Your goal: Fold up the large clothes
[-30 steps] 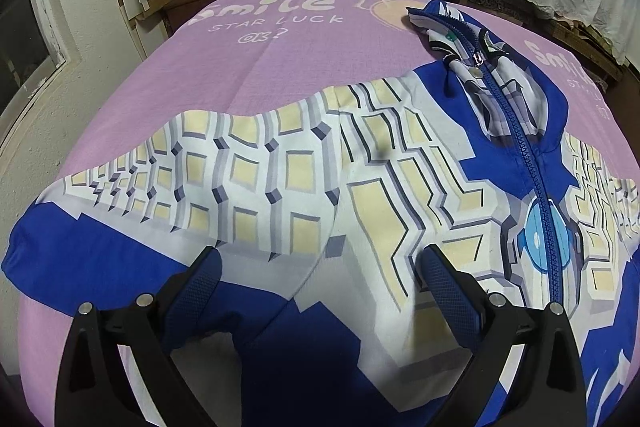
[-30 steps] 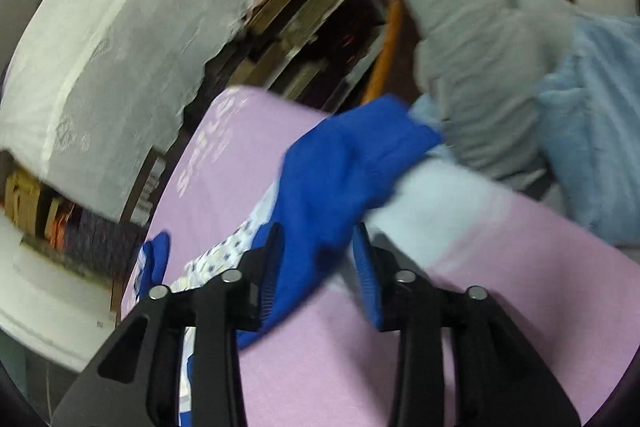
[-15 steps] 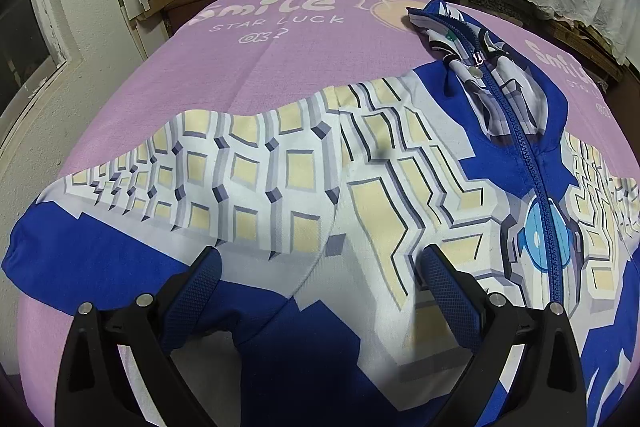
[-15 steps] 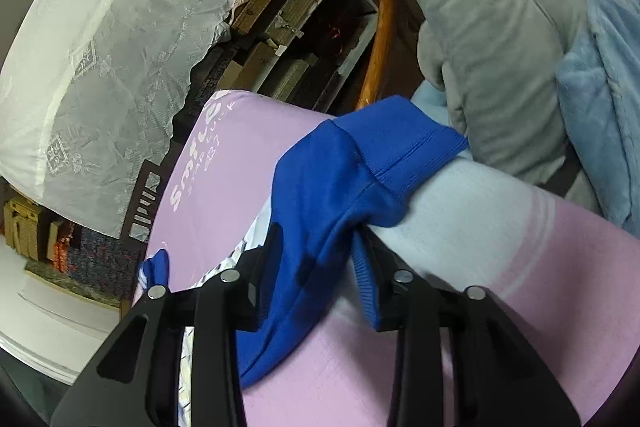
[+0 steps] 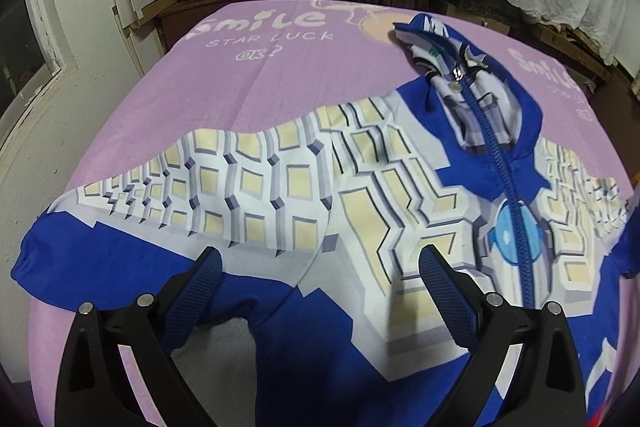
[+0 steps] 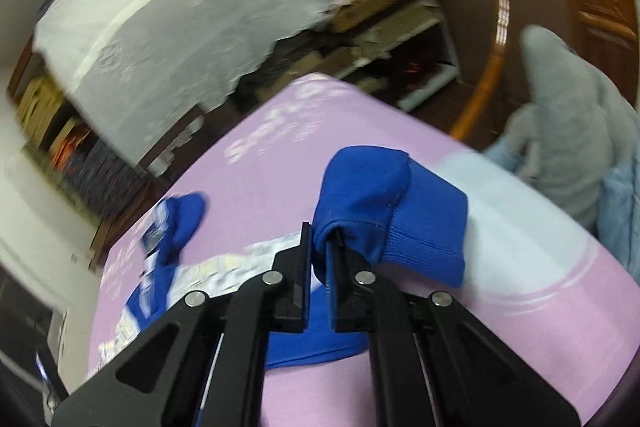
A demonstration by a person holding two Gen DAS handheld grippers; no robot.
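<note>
Barely begun: the zip-up jacket (image 5: 360,211) lies spread flat on the pink bedsheet (image 5: 256,75), unfolded. Above its near hem, the left gripper (image 5: 320,279) hovers wide open, empty. At far right, the right gripper (image 6: 318,259) is closing on the blue sleeve cuff (image 6: 400,223).

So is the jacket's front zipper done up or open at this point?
Done up. In the left wrist view the blue zipper runs closed up the jacket, its pull sitting up at the collar; the bottom end is out of frame.
</note>
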